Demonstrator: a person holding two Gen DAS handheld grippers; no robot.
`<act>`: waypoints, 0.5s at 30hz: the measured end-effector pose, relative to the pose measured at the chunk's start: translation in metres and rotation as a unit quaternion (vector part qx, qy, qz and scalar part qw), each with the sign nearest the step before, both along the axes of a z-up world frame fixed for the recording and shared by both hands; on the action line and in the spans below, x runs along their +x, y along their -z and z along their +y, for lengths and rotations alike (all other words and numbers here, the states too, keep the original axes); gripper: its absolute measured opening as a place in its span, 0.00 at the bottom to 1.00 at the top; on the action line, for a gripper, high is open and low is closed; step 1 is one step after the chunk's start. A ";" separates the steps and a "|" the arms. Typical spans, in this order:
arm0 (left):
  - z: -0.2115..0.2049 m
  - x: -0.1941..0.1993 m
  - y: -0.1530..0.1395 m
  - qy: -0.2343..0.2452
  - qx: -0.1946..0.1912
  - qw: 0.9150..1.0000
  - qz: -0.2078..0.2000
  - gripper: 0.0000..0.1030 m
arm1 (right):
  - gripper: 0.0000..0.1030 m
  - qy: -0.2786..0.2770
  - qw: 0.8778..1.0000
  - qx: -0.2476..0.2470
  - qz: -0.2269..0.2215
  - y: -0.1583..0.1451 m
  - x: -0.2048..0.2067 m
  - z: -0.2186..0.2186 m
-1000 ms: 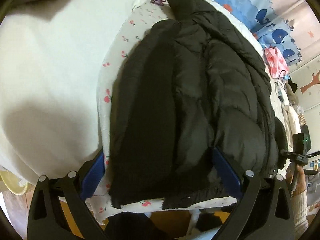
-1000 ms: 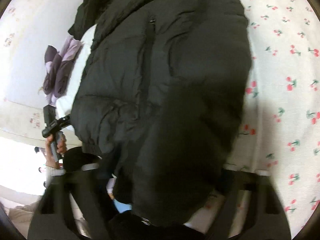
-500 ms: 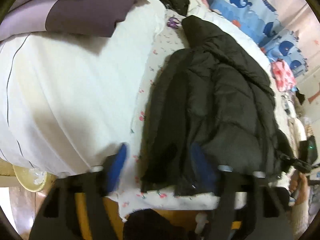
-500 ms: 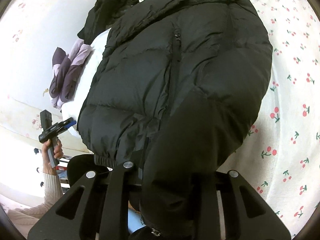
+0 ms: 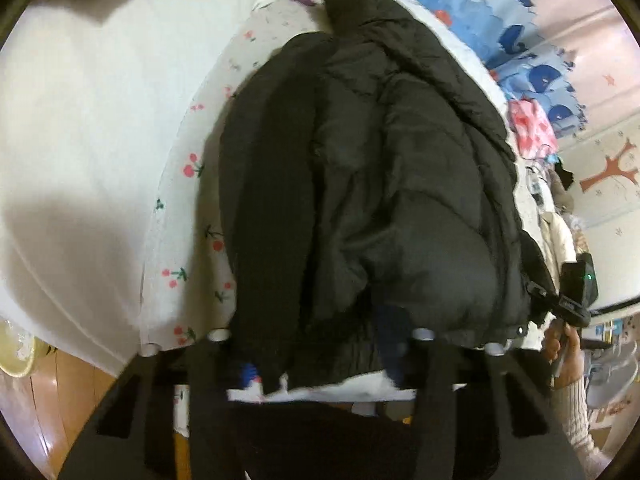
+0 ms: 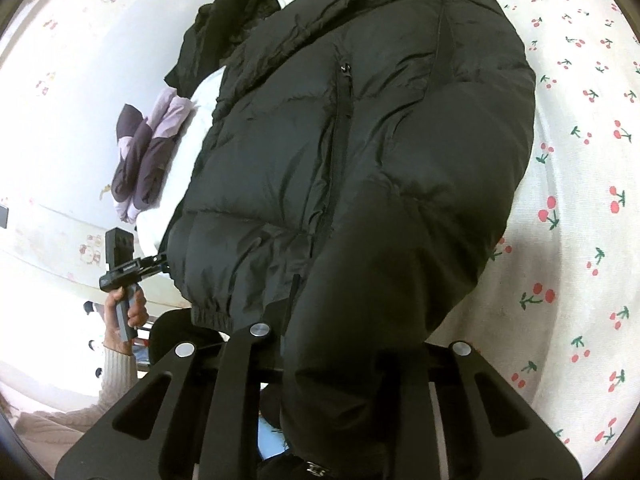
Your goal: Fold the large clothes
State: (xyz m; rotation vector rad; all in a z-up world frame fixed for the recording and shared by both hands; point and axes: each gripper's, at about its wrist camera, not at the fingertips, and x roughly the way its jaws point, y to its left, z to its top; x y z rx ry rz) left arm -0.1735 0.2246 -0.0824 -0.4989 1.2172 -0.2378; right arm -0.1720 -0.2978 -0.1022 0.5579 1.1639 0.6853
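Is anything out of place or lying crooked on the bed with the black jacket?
Nothing looks spilled or damaged. The black puffer jacket lies on the cherry-print sheet with its hem at the bed edge, one sleeve folded over the body. Other clothes, like the purple garment, lie loose nearby.

The black puffer jacket lay spread lengthwise on the bed, stretching away ahead of both tongs. Its quilted front, with a zipped pocket, faced up. One sleeve was folded along the body, its cuff end draped between the right tongs, the elastic hem nearest them
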 end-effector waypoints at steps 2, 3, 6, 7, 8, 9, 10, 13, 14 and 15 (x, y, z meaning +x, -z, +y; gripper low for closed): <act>0.006 0.006 0.006 -0.016 -0.030 0.999 0.007 0.24 | 0.12 0.000 1.000 -0.004 -0.012 -0.004 -0.001 0.003; 0.009 0.007 0.007 -0.025 -0.043 0.999 0.006 0.18 | 0.09 0.003 1.000 0.000 -0.021 -0.008 -0.002 0.003; 0.012 0.002 0.000 -0.043 -0.068 0.997 -0.009 0.10 | 0.07 0.028 0.997 0.042 -0.052 -0.026 -0.006 -0.004; 0.012 -0.002 -0.009 -0.047 -0.078 0.996 -0.021 0.09 | 0.07 0.040 0.995 0.066 -0.069 -0.038 -0.008 -0.008; 0.011 -0.006 -0.020 -0.048 -0.094 0.994 -0.036 0.09 | 0.07 0.048 0.992 0.082 -0.083 -0.047 -0.010 -0.010; 0.009 -0.010 -0.032 -0.048 -0.105 0.992 -0.049 0.09 | 0.07 0.054 0.989 0.096 -0.098 -0.058 -0.012 -0.013; 0.006 -0.014 -0.044 -0.045 -0.114 0.991 -0.063 0.09 | 0.06 0.062 0.984 0.115 -0.119 -0.076 -0.016 -0.019; -0.005 -0.025 -0.083 -0.024 -0.134 0.985 -0.101 0.09 | 0.06 0.068 0.974 0.141 -0.166 -0.122 -0.032 -0.034; -0.009 -0.032 -0.098 -0.015 -0.143 0.983 -0.114 0.09 | 0.06 0.070 0.970 0.146 -0.180 -0.136 -0.039 -0.041; -0.010 -0.037 -0.108 -0.009 -0.150 0.981 -0.122 0.09 | 0.06 0.069 0.968 0.148 -0.191 -0.149 -0.046 -0.047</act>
